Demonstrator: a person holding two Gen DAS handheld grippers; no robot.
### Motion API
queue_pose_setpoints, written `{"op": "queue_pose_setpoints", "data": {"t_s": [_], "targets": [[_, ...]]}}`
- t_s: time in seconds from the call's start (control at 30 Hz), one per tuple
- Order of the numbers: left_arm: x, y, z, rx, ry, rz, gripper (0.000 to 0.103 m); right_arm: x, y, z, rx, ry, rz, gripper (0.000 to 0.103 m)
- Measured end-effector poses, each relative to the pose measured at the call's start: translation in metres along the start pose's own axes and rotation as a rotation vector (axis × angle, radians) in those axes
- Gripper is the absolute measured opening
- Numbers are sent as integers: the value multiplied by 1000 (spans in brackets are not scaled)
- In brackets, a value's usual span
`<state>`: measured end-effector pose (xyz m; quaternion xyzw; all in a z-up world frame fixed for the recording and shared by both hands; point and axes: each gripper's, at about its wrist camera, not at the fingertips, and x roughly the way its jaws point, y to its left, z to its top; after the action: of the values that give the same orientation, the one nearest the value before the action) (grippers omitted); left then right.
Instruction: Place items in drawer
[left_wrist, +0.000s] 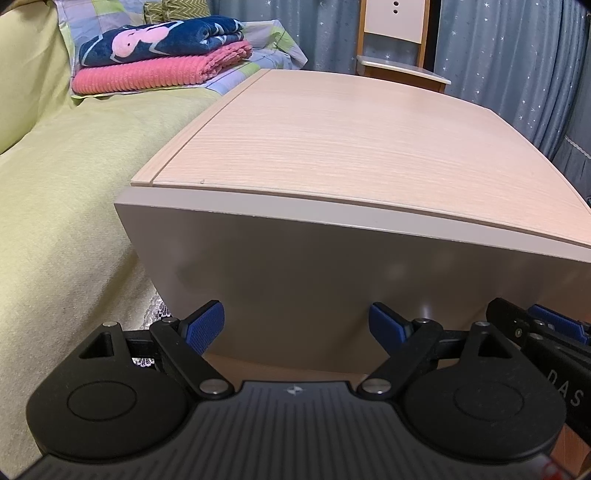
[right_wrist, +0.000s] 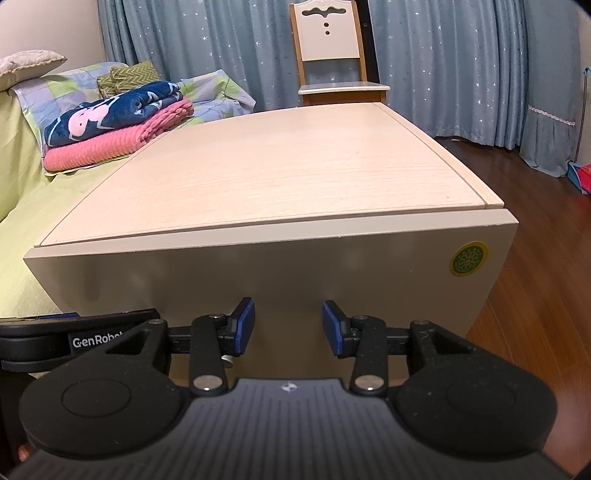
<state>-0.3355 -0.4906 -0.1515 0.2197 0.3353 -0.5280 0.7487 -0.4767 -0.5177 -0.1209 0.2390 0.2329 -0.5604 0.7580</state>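
A low cabinet with a pale wood top (left_wrist: 332, 140) (right_wrist: 280, 173) fills both views; its plain beige drawer front (left_wrist: 351, 288) (right_wrist: 258, 280) is shut and faces me. My left gripper (left_wrist: 297, 325) is open close in front of that panel, near its lower edge, with nothing between its blue pads. My right gripper (right_wrist: 288, 326) is open too, at the same height before the panel and empty. The right gripper's fingers (left_wrist: 546, 325) show at the right edge of the left wrist view. A folded navy blanket (left_wrist: 159, 37) (right_wrist: 110, 110) lies on a folded pink one (left_wrist: 155, 72) (right_wrist: 110, 142) on the bed.
A bed with a yellow-green cover (left_wrist: 66, 206) (right_wrist: 22, 206) runs along the cabinet's left side. A wooden chair (right_wrist: 332, 62) stands behind the cabinet against blue starry curtains (right_wrist: 461, 66). Dark wood floor (right_wrist: 535, 295) lies to the right. A round green sticker (right_wrist: 467, 258) marks the panel's upper right corner.
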Motion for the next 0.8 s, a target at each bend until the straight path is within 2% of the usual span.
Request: {"op": "queue_pose_setpoints", "data": {"t_s": [0.6, 0.73, 0.8], "targets": [[2, -4, -3, 17, 1, 2, 89, -5, 4, 4, -17, 57, -12, 38], [1, -3, -6, 8, 29, -6, 89, -7, 5, 5, -21, 70, -15, 39], [-4, 0, -10, 0, 50, -14, 89, -7, 5, 6, -23, 77, -16, 48]]}}
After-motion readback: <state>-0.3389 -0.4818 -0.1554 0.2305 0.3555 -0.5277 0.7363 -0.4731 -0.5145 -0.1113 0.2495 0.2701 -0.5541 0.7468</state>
